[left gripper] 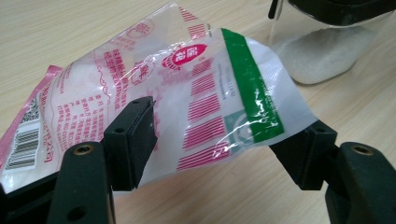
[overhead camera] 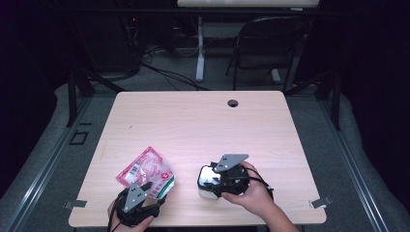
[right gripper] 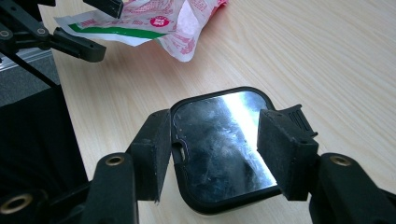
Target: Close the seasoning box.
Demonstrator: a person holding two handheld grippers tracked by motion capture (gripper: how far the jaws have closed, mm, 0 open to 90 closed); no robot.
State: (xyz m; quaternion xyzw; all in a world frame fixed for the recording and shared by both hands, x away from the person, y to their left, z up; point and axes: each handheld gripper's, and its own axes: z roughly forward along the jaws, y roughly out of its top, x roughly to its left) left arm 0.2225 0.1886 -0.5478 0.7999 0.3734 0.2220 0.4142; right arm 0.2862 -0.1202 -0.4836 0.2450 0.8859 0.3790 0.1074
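A pink-and-white printed plastic bag [overhead camera: 147, 171] with a green strip lies at the table's front left. My left gripper [overhead camera: 153, 191] is open, its jaws wide apart around the bag's green-edged end [left gripper: 196, 93], which sags between them above the wood. A clear container [overhead camera: 208, 191] with a black lid and white grains inside stands on the table to the bag's right. My right gripper [overhead camera: 212, 180] comes down on it from above. In the right gripper view its jaws press the two sides of the shiny black-framed lid [right gripper: 219, 149]. The container's grain-filled base [left gripper: 322, 60] shows in the left gripper view.
The light wooden table [overhead camera: 203, 125] has a cable hole [overhead camera: 233, 103] near its far edge. A folding chair [overhead camera: 263, 43] and a table leg stand on the floor beyond. In the right gripper view the bag [right gripper: 154, 23] and left gripper [right gripper: 100, 28] lie close ahead.
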